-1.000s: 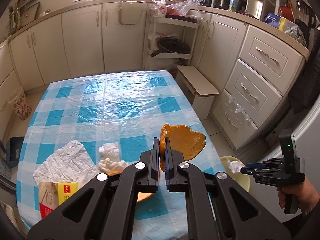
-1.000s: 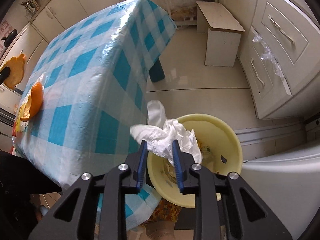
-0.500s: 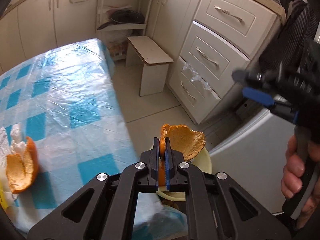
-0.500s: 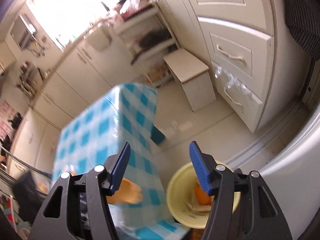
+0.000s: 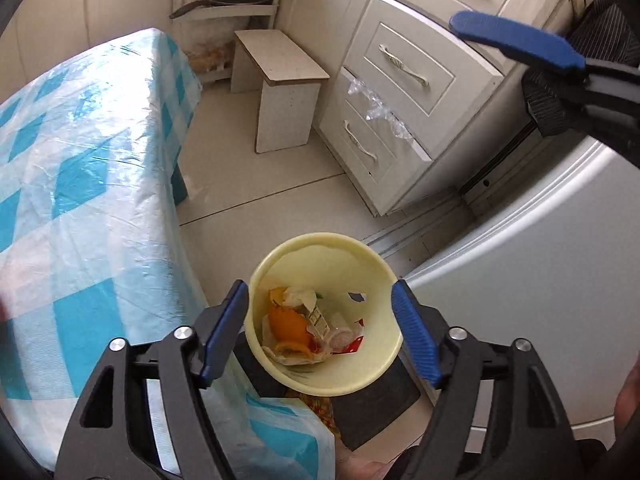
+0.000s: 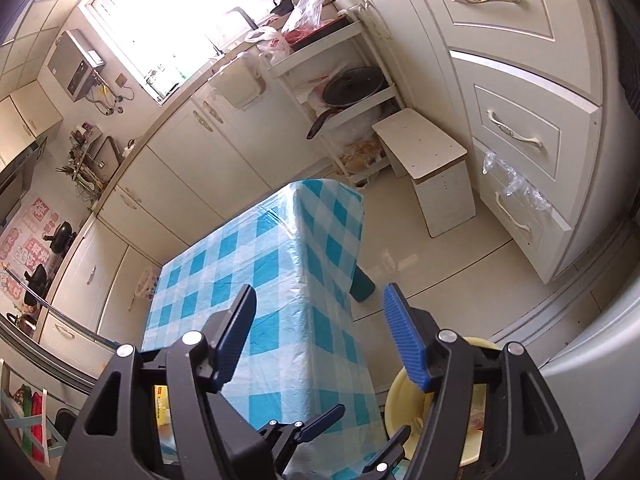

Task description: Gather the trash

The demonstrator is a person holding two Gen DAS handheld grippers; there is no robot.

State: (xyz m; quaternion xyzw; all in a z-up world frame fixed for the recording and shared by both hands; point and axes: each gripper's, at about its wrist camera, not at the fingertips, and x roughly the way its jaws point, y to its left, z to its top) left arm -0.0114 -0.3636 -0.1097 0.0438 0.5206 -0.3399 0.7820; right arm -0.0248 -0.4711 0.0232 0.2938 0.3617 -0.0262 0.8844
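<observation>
Here, in a cream-coloured kitchen, my left gripper hangs over the yellow bin, its blue-padded fingers spreading wider with nothing between them. The bin stands on the pale tiled floor off the corner of the bench, which is draped in a blue-and-white checked cloth under clear plastic. Inside the bin lie the orange peel, crumpled white paper at its 12 o'clock and a torn red-and-white wrapper at its 3 o'clock; print shows on a small label among them but is too small to read.

My right gripper is higher, seen at 1 o'clock in the left wrist view, and its fingers are also opening on empty air, aimed across the bench top toward the far cabinets. In its view the bin's rim peeks out at 5 o'clock, with my left gripper at 6 o'clock.

A low white stool sits on the floor at 12 o'clock from the bin, beside a white drawer unit with curved metal handles and a scrap of clear plastic caught in one drawer. A dark pan rests on open corner shelves. Bright light floods the window above the counter. Pink posters with white characters hang at 9 o'clock in the right wrist view, unreadable here.
</observation>
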